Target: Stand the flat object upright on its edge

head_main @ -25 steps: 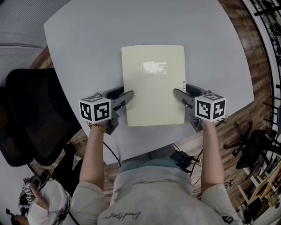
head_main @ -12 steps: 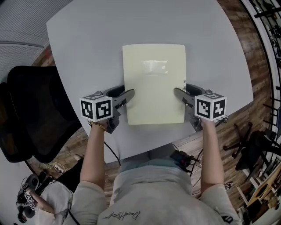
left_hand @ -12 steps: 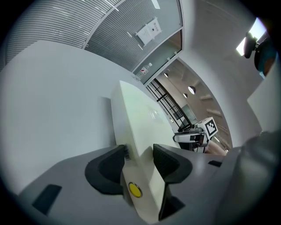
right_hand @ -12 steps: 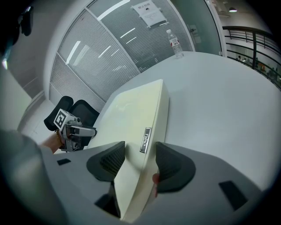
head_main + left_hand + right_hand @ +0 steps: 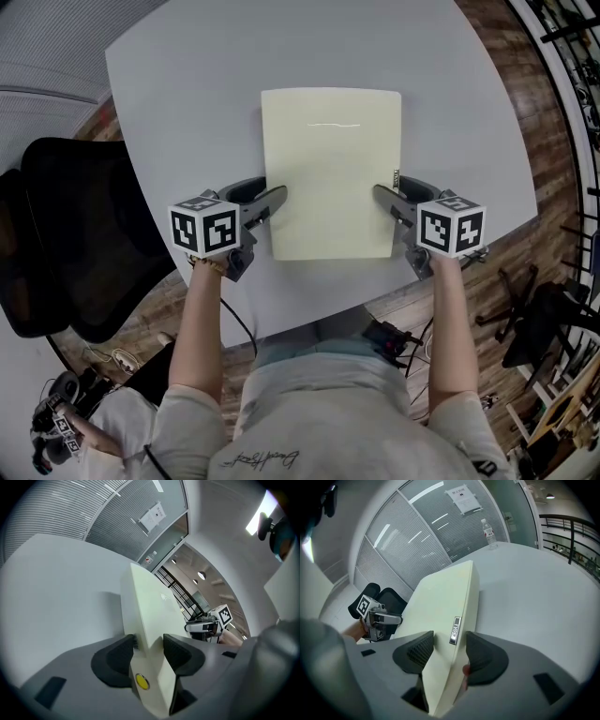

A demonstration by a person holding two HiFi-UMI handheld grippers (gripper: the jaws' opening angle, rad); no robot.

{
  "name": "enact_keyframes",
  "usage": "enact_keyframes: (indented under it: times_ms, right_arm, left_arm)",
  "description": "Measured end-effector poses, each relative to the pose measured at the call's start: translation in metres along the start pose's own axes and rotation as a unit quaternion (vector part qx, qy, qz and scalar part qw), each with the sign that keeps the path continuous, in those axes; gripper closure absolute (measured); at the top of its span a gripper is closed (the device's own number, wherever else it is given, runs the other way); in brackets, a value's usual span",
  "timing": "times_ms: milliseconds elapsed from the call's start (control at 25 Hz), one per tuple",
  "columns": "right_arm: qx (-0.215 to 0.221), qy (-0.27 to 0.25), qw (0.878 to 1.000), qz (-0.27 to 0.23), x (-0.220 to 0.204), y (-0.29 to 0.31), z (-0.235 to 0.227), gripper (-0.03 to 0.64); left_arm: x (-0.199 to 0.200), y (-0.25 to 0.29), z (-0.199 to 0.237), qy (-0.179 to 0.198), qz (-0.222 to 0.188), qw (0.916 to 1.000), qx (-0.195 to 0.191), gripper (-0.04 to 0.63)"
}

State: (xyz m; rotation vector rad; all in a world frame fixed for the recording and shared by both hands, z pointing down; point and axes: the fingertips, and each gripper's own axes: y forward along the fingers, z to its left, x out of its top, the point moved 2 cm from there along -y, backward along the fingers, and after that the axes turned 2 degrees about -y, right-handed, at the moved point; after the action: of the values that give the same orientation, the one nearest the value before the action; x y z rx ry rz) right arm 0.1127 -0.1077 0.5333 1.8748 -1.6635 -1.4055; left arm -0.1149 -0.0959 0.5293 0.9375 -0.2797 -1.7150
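- The board [image 5: 330,173] lies about in the middle of the grey desk [image 5: 187,94], with its short near edge toward the person.
- The left tongs [image 5: 274,201] are clenched on its left side edge, and the right tongs [image 5: 382,199] are clenched on its right side edge, both near the corners closest to the person. Both pairs of jaws have just been closing, with the board between them.
- In the left gripper view there is a shadow under the side of the board [image 5: 150,602], so this side seems a little off the desk. I cannot say it for sure.
- The board looks stiff; it keeps flat from edge to edge, without any sag.
- The face is smooth and shines a little, so I judge it slippery for the pads — a firm squeeze is needed.
- It looks thin and probably not heavy, but it is wide, so it can swing.
- Holding both side edges at equal height seems good. For standing it on the far edge, the grip must not slide while the board tilts.
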Motion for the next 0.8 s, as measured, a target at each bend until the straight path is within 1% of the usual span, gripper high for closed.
enact_keyframes:
  times_ms: [160,440,640,800]
  right_arm:
    - [-0.005,-0.014,1.0,-0.006,0.005,-0.003,0.002,0.387]
    - [-0.013,-0.039,0.999,-0.022,0.016,-0.011,0.005,0.39]
    - [-0.015,-0.048,0.998,-0.036,0.025,-0.018,0.009,0.391]
    - [-0.017,-0.057,0.997,-0.049,0.033,-0.025,0.012,0.391]
  left_arm:
    - [0.002,-0.001,-0.002,0.014,0.0,0.9999,0.003,0.383]
    - [0.009,-0.006,-0.011,0.03,-0.013,0.9994,0.009,0.387]
    - [0.016,-0.012,-0.016,0.031,-0.032,0.999,0.011,0.387]
    - [0.023,-0.016,-0.022,0.04,-0.046,0.9981,0.012,0.387]
